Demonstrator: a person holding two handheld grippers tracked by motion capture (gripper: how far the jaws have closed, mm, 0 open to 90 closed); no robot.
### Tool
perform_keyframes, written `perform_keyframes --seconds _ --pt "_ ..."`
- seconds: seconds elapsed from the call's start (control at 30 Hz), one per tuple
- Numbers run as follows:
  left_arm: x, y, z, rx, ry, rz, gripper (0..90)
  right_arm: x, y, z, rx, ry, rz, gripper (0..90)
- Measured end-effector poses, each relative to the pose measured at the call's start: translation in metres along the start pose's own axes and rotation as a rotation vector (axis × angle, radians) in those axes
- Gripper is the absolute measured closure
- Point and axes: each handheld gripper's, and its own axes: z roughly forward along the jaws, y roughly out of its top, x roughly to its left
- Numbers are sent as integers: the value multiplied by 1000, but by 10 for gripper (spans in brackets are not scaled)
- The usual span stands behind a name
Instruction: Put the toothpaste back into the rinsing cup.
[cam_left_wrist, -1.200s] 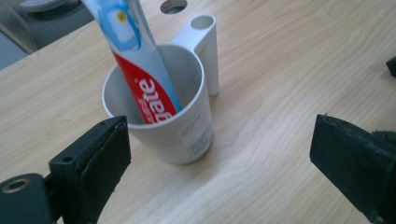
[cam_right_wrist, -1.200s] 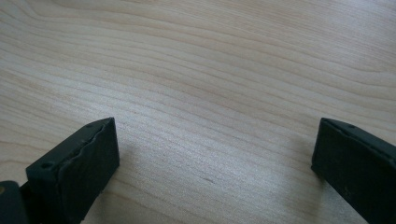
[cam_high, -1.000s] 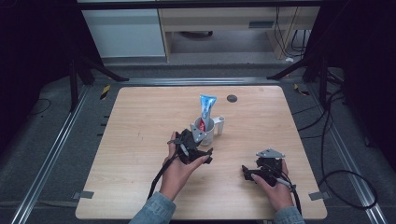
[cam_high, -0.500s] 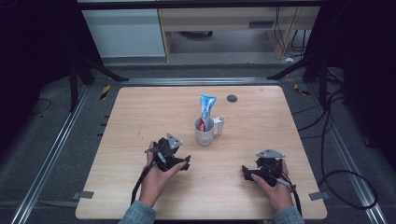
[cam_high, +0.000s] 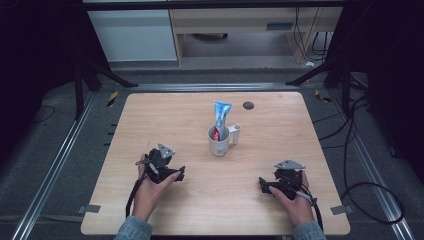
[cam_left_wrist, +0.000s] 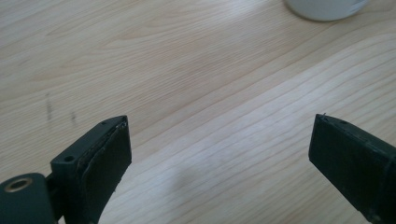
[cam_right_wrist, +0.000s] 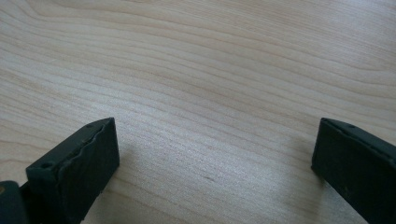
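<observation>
Here the wooden table carries a white mug standing upright about midway between the left and right edges, a little nearer the far edge than the near one. Its handle points toward the right edge. A blue-and-white tube with some red low down stands in the mug, its flat crimped end up and rising well above the rim. A small dark round spot sits on the tabletop close to the far edge, just right of the mug; what it is cannot be told.

The left gripper is held by the person's left hand near the near edge, left of centre, low over the table, its jaws pointing toward the right edge. A grey three-cornered plate sits on top of it and a cable trails back along the forearm. In the left gripper view its jaws stand wide apart with nothing between them, bare wood below, and the base of the mug at the top edge.

The right gripper is held by the right hand toward the near right corner, well apart from the mug. Its jaws point toward the left edge. In the right gripper view its jaws are likewise spread wide and empty, with only table grain between them
</observation>
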Motion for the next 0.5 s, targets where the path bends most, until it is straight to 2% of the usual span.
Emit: perform_keyframes --seconds 0.27,0.5 --pt "30 -14 -2 13 38 -44 53 0 0 0 0 0 0 9" --pt "60 -29 4 41 72 -89 53 0 0 0 1 1 3 10"
